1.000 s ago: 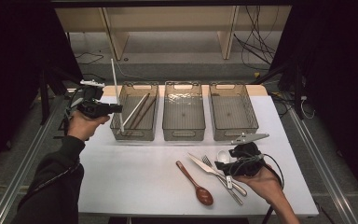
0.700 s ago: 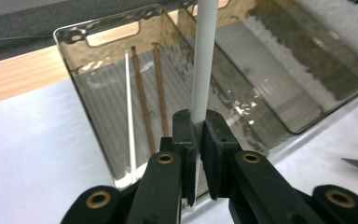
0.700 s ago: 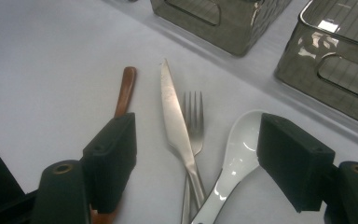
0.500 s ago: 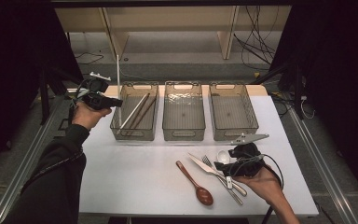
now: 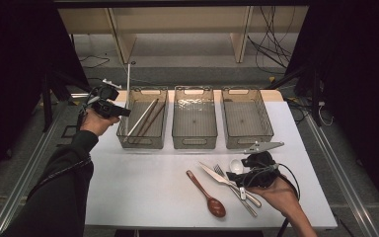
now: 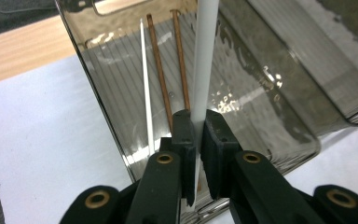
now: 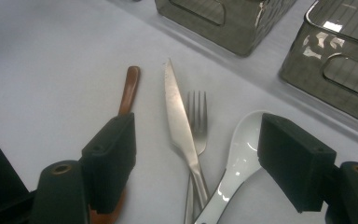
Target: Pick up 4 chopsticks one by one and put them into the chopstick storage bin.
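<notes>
My left gripper [image 5: 112, 109] is at the left bin's [image 5: 143, 142] near-left corner, shut on a white chopstick [image 5: 128, 81] that stands upright. In the left gripper view the pads [image 6: 184, 135] clamp that chopstick [image 6: 201, 70] low on its length, in front of the bin wall [image 6: 270, 107]. Inside the bin lie another white chopstick [image 6: 144, 84] and two brown ones [image 6: 161, 79]. My right gripper [image 5: 234, 172] rests open low over the cutlery at the front right. Between its wide jaws [image 7: 196, 154] lie a knife [image 7: 179, 121], a fork [image 7: 197, 121] and a white spoon [image 7: 235, 172].
A wooden spoon [image 5: 206, 193] lies left of the knife [image 5: 222, 180] on the white table [image 5: 143, 197]. The middle bin [image 5: 194, 143] and the right bin [image 5: 249, 143] hold nothing. The table's wooden back edge runs behind the bins.
My left hand has carried the white chopstick to the right, closer to the left bin. The right gripper and the cutlery have not moved.
</notes>
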A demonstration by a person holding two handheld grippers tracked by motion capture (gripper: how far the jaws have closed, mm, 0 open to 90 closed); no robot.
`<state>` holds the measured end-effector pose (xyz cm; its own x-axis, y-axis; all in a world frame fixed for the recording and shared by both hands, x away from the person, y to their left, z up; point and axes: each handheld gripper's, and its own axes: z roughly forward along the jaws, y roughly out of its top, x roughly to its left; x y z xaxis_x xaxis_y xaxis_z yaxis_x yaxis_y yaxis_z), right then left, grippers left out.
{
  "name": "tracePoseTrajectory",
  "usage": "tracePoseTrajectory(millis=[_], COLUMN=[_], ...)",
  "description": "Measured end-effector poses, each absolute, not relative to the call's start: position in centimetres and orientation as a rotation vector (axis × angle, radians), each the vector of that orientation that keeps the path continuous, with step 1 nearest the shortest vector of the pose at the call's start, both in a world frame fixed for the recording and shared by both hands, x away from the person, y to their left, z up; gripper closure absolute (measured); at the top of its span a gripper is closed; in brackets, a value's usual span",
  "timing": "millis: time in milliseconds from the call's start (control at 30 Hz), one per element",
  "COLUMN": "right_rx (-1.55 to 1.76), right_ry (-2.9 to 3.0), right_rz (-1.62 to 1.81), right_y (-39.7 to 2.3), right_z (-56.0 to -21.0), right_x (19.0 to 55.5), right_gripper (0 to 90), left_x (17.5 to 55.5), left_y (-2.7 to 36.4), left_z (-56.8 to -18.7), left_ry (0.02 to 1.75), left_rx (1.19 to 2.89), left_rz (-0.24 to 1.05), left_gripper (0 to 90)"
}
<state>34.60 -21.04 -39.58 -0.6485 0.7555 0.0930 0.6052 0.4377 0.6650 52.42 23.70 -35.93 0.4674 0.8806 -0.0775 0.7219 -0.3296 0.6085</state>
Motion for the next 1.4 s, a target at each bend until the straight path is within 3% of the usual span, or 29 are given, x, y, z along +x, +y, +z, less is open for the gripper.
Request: tracePoseTrajectory(millis=[667,900,1200,1400], right_rx=[1.183,1.184,1.185,1.198], right_ry=[2.479,2.480,2.473,2.464], right_rz=[1.001,0.998,0.999,1.000], right_y=[-21.1,-21.0,-21.0,-21.1], right_z=[-39.6,-39.6,-39.6,-39.6], right_x=[34.6,34.6,34.6,34.7], right_gripper=[29.0,29.0,29.0,29.0], left_x=[53.1,53.0,50.9,47.8], left_y=[23.2,23.4,23.0,22.4], left_z=[-38.2,-37.7,-36.4,-35.8], left_ry=[1.378,1.402,1.370,1.254], left_rx=[2.191,2.151,2.026,1.929], left_rz=[0.331,0.349,0.359,0.325], left_gripper=[81.6,68.9,37.3,26.5])
